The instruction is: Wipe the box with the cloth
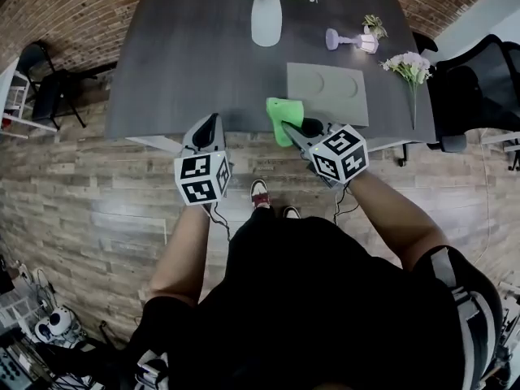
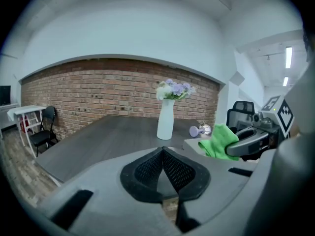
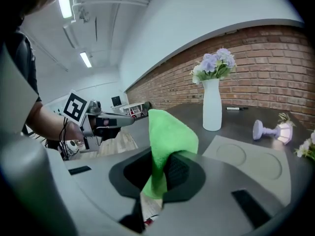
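A flat grey box with two round hollows lies near the front edge of the dark table. My right gripper is shut on a bright green cloth, which hangs at the table's edge just left of the box. In the right gripper view the cloth stands up out of the jaws, with the box beyond on the right. My left gripper hovers at the table's edge to the left, shut and holding nothing. Its view shows the cloth at the right.
A white vase of flowers stands at the table's far middle. A small purple ornament and a flower sprig lie by the box's far right. An office chair stands at the right, a black chair at the left.
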The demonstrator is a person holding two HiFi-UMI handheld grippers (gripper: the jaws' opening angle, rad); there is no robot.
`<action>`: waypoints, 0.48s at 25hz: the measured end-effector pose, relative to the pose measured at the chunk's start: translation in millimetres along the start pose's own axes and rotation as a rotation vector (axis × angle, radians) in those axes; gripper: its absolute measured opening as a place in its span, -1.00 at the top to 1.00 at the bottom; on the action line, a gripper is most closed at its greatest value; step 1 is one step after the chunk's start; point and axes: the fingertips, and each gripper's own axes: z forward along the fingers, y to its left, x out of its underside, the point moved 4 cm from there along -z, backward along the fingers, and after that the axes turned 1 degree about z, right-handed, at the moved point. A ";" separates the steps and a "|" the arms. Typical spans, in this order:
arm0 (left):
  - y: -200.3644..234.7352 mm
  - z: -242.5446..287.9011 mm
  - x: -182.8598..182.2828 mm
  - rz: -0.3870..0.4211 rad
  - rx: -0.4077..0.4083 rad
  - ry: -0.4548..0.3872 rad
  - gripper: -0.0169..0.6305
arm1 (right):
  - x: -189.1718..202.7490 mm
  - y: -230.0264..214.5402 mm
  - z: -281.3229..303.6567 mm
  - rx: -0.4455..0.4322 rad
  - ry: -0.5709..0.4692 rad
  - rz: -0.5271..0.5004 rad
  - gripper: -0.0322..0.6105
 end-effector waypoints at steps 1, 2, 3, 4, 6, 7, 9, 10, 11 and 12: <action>8.2 6.5 -2.8 -0.008 0.005 0.001 0.92 | -1.0 -2.7 7.1 0.011 0.010 0.001 0.77; 13.6 12.8 -5.3 -0.015 0.014 0.001 0.92 | -1.7 -5.5 13.5 0.021 0.019 0.003 0.77; 16.5 18.2 -6.9 -0.018 0.026 0.003 0.92 | -1.8 -7.6 19.0 0.030 0.028 0.006 0.77; 17.6 22.4 -7.1 -0.018 0.041 0.007 0.92 | -1.5 -8.8 23.6 0.036 0.035 0.008 0.77; 17.3 28.9 -3.9 -0.009 0.068 0.021 0.92 | 0.4 -10.5 30.9 0.043 0.049 0.010 0.77; 16.7 31.8 -1.8 -0.004 0.077 0.029 0.92 | 1.4 -12.2 33.7 0.044 0.054 0.011 0.77; 15.6 37.6 1.4 0.003 0.088 0.042 0.92 | 3.3 -17.5 38.6 0.045 0.066 0.011 0.77; 15.4 41.2 2.2 0.008 0.091 0.046 0.92 | 4.3 -20.9 41.1 0.045 0.073 0.008 0.77; 15.8 45.9 2.4 0.015 0.090 0.049 0.92 | 5.4 -24.8 43.8 0.044 0.082 0.003 0.77; 16.7 51.4 2.1 0.018 0.086 0.051 0.92 | 6.5 -29.1 46.7 0.043 0.092 -0.003 0.77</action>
